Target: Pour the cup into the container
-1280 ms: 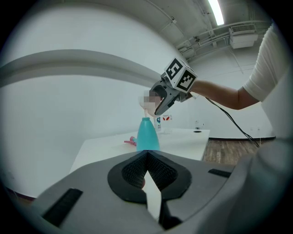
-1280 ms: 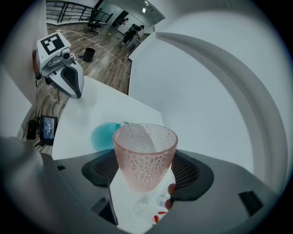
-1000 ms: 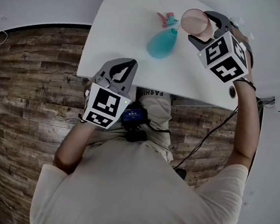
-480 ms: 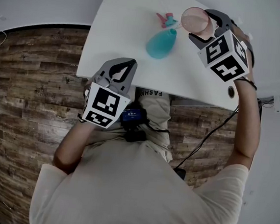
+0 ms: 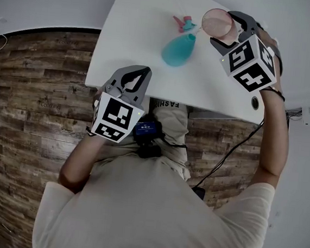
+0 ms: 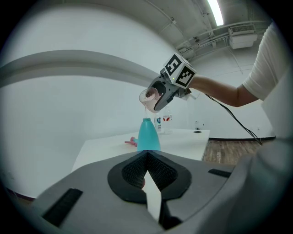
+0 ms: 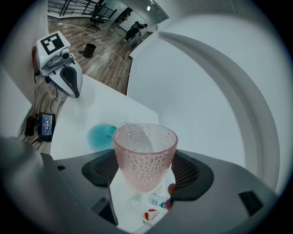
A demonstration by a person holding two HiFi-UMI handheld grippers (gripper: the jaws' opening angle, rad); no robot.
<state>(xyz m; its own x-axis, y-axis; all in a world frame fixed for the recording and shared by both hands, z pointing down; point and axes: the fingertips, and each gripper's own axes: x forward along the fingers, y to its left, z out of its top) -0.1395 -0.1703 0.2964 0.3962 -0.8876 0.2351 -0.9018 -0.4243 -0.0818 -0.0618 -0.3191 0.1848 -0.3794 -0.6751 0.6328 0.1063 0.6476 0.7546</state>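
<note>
1. Two grippers are in view: the right gripper (image 5: 228, 30) is raised over the far side of the white table (image 5: 142, 27), and the left gripper (image 5: 131, 79) hangs at the table's near edge, well apart from it.
2. Clamped between the right gripper's jaws is the pink dimpled cup (image 7: 145, 155), with one pad pressed on each side of its bowl.
3. Tilted toward the person's left, the cup has its lower lip just above the neck of the teal container (image 5: 178, 48), a bottle standing upright on the table.
4. Clear liquid lies against the cup's lower lip in the right gripper view.
5. Both jaws of the left gripper are together, with nothing between them; in its own view they point across the table at the container.
6. One small pink and teal piece (image 5: 182, 22) lies on the table just beyond the container.
7. Two small labelled bottles (image 6: 162, 123) stand farther back on the table.
8. Wood flooring (image 5: 33, 82) shows beside the table, below the person's left arm.
</note>
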